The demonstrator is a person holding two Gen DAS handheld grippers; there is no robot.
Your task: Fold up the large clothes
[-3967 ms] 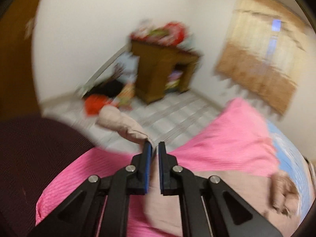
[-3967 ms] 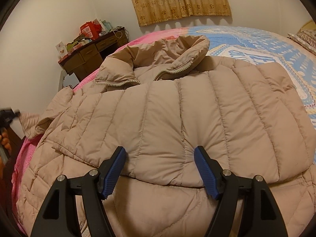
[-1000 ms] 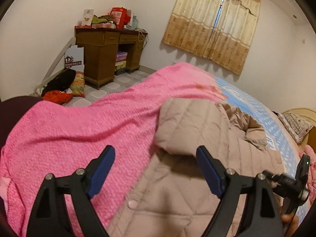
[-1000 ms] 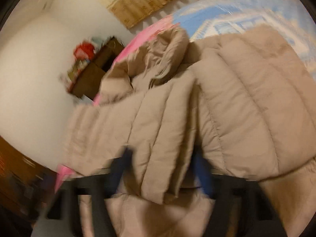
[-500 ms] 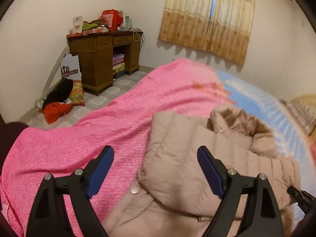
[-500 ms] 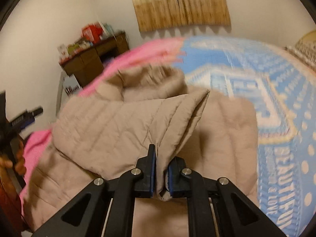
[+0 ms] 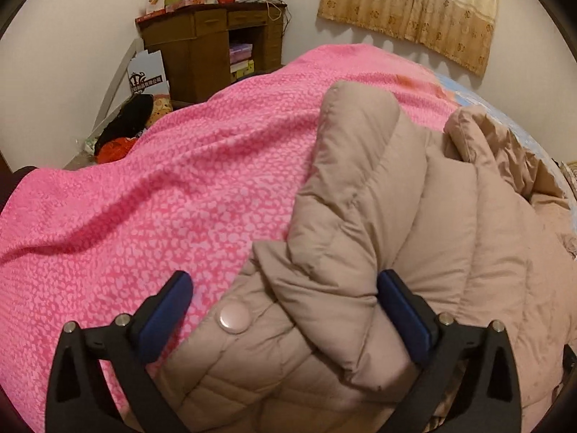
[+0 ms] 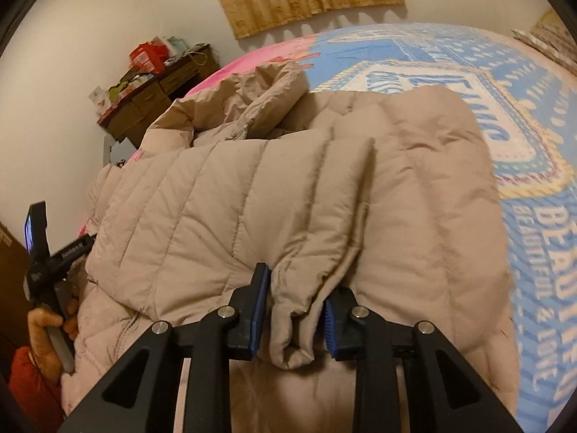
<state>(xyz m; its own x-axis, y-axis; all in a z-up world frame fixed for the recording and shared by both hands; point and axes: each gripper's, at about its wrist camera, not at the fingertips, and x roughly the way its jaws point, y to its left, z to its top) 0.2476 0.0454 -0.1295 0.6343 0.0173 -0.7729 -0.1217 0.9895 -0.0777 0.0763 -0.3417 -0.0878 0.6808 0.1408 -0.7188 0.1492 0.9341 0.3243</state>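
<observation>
A beige quilted puffer jacket (image 7: 414, 216) lies across the bed, its collar (image 8: 267, 97) toward the far end. My left gripper (image 7: 286, 310) hovers low over its near edge. The jaws are opening and stand wide apart. Between them lie a folded sleeve end and a round snap button (image 7: 234, 318), and neither pad presses on the cloth. My right gripper (image 8: 295, 314) has a bunched fold of the jacket (image 8: 292, 328) between its blue pads. The fold fills the gap and creases run into it while the jaws are opening.
A pink blanket (image 7: 144, 198) covers the near-left of the bed and a blue patterned spread (image 8: 523, 144) the right. A cluttered wooden desk (image 7: 209, 47) stands by the wall, with clothes on the floor (image 7: 122, 133). A hand (image 8: 43, 328) holds the other gripper's handle.
The left gripper came down closer to the jacket and its jaws spread wider. The right gripper's jaws, tight on the fold half a second ago, now stand further apart. The fold lies lower.
</observation>
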